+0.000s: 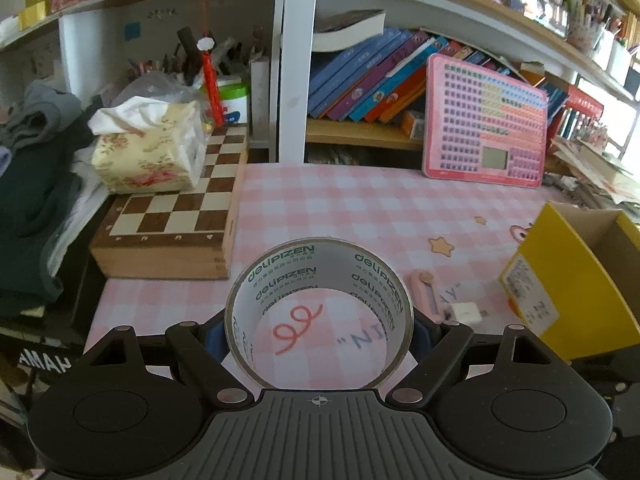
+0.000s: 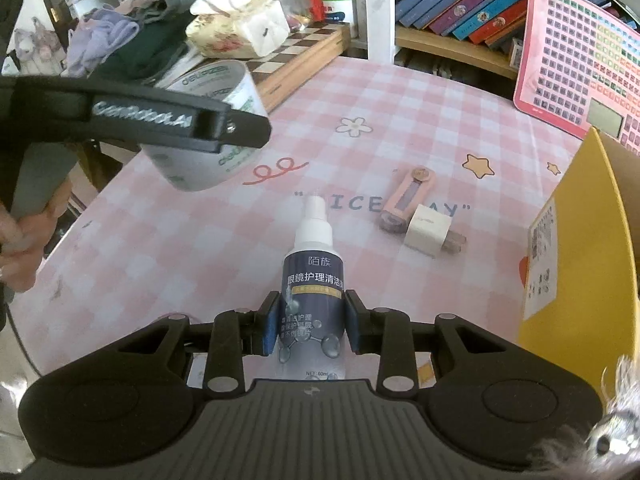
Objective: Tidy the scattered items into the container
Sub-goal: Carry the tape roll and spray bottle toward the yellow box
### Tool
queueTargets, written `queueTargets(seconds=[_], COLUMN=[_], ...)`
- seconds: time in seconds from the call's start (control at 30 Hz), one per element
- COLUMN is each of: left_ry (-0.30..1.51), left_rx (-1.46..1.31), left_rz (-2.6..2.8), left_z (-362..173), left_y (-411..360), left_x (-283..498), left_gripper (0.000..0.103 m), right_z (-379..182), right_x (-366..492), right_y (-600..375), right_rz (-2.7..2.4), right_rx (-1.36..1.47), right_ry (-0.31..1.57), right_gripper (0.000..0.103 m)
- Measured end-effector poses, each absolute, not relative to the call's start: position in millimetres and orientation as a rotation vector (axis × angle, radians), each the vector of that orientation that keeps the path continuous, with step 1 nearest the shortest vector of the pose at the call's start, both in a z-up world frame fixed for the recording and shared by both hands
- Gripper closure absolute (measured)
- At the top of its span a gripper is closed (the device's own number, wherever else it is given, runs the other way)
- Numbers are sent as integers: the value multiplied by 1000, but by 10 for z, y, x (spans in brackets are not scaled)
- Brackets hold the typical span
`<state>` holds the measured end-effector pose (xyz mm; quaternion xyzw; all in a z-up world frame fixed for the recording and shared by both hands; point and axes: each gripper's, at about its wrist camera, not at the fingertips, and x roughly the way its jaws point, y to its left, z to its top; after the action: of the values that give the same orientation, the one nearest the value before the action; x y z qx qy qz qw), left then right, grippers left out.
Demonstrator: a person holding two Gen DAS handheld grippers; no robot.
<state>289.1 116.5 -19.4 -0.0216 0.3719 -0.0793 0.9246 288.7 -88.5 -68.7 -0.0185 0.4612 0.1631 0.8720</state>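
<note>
Left wrist view puts my left gripper [image 1: 319,330] at the lower centre of the frame, its blue pads pressed against the outer wall of a roll of tape [image 1: 319,312] on both sides. I have the roll clamped on edge, lifted above the pink checked tablecloth [image 1: 360,208], and I look straight through its core at the cloth. At the right edge of the frame sits the yellow cardboard box [image 1: 576,280], open at the top. Between the roll and the box, lower right of centre, a pink key holder [image 1: 427,294] and a small white charger plug [image 1: 464,313] lie on the cloth, close together. A wooden chessboard [image 1: 172,224] with a floral tissue box [image 1: 148,152] on it fills the left middle, and a pink keyboard toy [image 1: 486,122] leans at the upper right.

From the right wrist view, my right gripper [image 2: 313,326] at the lower centre is closed narrowly on a dark spray bottle [image 2: 312,280], pads on either side of its label, white nozzle pointing up the frame. I cannot tell whether the bottle is off the cloth. The other gripper and the tape roll show at the upper left, and the yellow box runs down the right edge.
</note>
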Motion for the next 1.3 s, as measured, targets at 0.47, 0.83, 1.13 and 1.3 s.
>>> queueTargets(seconds=[0.47,0.83,1.13,1.3], left_ry=[746,731,725,724], left_rx=[-160,-276,-305,-327], left_rz=[-173,-204,-216,-229], left_z=[-86,30,78,110], left_y=[1247,1366,1420,1429], left_x=[2142,1589,1153,920], left_gripper=[19,19,19,19], right_z=[-458,-289,-198,-160], right_x=[2340,1908,1474,1251], right_y=[-875,-773,-706,-702], right_rz=[342,360,347,342], right_rx=[-40,-16,-8,0], right_ry=[936,921,907,897], right_gripper=[72,72,72,72])
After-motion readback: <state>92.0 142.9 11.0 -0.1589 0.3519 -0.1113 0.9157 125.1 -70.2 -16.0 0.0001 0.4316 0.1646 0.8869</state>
